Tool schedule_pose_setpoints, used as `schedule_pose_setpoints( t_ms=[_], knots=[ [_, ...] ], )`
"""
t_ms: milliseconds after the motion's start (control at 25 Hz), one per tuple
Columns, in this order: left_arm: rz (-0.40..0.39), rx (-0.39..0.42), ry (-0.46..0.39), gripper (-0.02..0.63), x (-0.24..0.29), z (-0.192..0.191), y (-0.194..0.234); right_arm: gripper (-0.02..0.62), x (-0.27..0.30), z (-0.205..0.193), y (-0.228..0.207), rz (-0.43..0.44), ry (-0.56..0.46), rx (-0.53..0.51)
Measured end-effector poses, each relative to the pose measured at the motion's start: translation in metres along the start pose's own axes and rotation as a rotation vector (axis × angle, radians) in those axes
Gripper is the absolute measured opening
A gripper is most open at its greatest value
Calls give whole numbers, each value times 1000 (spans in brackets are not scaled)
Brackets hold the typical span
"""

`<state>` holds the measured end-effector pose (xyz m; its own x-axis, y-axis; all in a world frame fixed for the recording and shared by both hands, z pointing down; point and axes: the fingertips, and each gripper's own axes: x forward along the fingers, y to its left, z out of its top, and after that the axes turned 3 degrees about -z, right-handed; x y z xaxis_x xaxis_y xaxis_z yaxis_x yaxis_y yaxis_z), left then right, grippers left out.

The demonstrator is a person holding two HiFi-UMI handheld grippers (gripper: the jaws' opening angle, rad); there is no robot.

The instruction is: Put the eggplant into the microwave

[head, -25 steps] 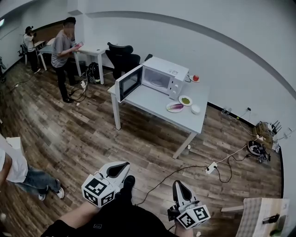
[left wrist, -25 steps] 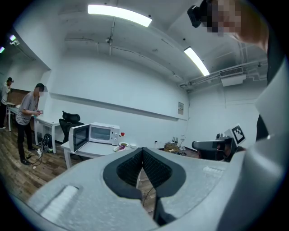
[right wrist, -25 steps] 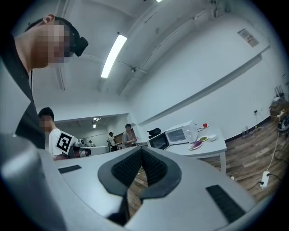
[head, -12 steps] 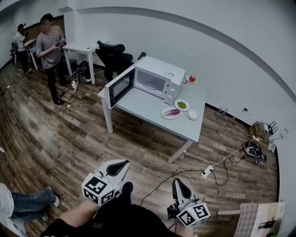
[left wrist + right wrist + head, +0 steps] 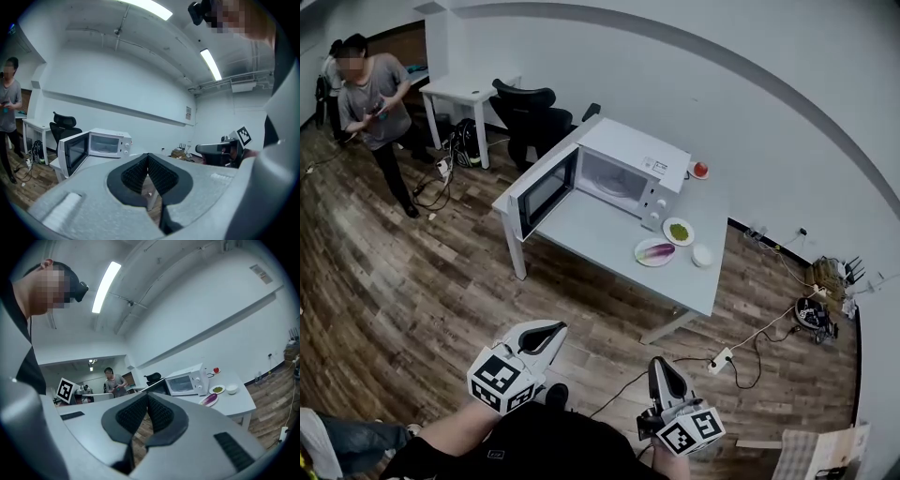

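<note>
Currently: long purple eggplant (image 5: 657,250) on pale round plate (image 5: 640,254), beside boxy white microwave (image 5: 630,155), door open. Left gripper (image 5: 547,332), right gripper (image 5: 662,367): jaws together, empty, well apart from grey table (image 5: 591,220).

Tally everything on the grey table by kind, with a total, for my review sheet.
Microwave: 1
Eggplant: 1
Plates: 2
Green food: 1
Bowl: 1
Red fruit: 1
Total: 7
</note>
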<state>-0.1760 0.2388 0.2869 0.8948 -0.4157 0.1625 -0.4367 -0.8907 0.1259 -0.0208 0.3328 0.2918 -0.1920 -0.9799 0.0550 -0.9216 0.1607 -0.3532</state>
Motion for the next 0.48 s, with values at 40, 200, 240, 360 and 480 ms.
schedule_pose_setpoints(
  t_ms=[40,200,240,360,480],
  knots=[
    [-4,5,5,8,5,0,8,15,10,1,-1,-1,0,-2],
    [-17,3,6,8,22,2,31,15,35,0,-9,-12,9,-1],
    [-17,-2,5,8,24,2,35,15,39,-1,-12,-16,13,1],
    [-19,-17,17,8,33,-2,45,15,49,-1,-19,-26,16,9],
    [-23,-28,30,8,46,-3,54,15,59,1,-31,-34,18,18]
  ],
)
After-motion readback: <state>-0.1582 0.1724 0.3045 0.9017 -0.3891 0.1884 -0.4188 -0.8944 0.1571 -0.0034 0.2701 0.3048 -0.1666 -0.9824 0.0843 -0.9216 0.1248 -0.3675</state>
